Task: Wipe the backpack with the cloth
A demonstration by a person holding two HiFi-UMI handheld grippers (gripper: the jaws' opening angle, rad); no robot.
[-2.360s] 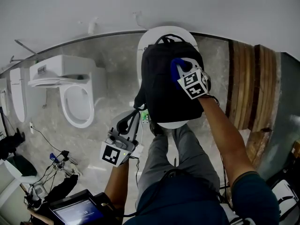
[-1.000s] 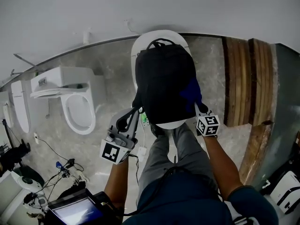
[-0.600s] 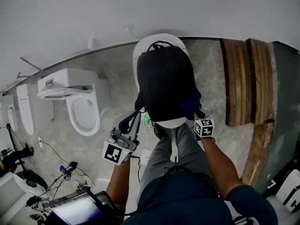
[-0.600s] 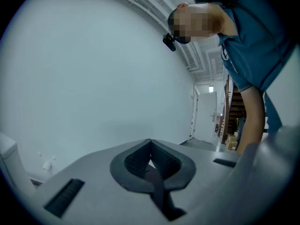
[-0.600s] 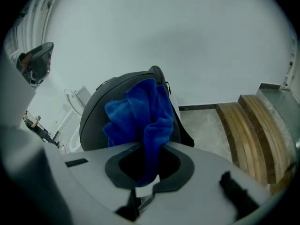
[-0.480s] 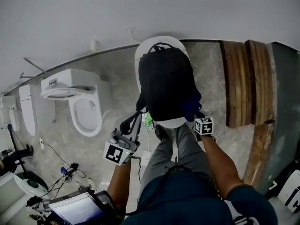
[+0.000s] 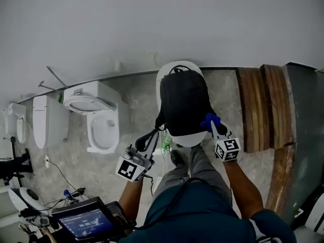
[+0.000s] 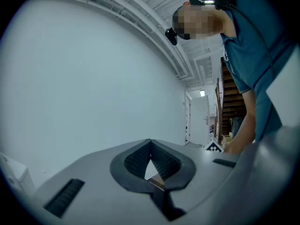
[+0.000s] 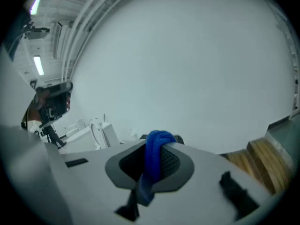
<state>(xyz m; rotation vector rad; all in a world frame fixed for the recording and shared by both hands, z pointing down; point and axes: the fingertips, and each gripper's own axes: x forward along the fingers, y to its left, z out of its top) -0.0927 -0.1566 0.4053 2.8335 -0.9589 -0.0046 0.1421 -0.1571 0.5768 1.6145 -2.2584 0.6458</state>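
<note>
Your right gripper (image 7: 212,126) has slid from the backpack's (image 7: 183,103) upper front down to its lower right corner, jaws clenched on the bunched blue cloth (image 7: 208,119), likely finishing a stroke. The backpack lies on a closed white toilet lid (image 7: 191,138). Your left gripper (image 7: 152,138) waits closed and empty beside a dangling strap (image 7: 161,121). An open toilet (image 7: 104,130) and wooden planks (image 7: 263,105) flank you; neither blocks the way back up.

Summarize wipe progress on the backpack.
Done: the cloth is clamped in the right gripper and has swept from the upper front of the backpack to its lower right edge.
In hand: cloth at that edge.
Left: probably the side nearer the left gripper, not seen wiped; that gripper is shut, empty.
</note>
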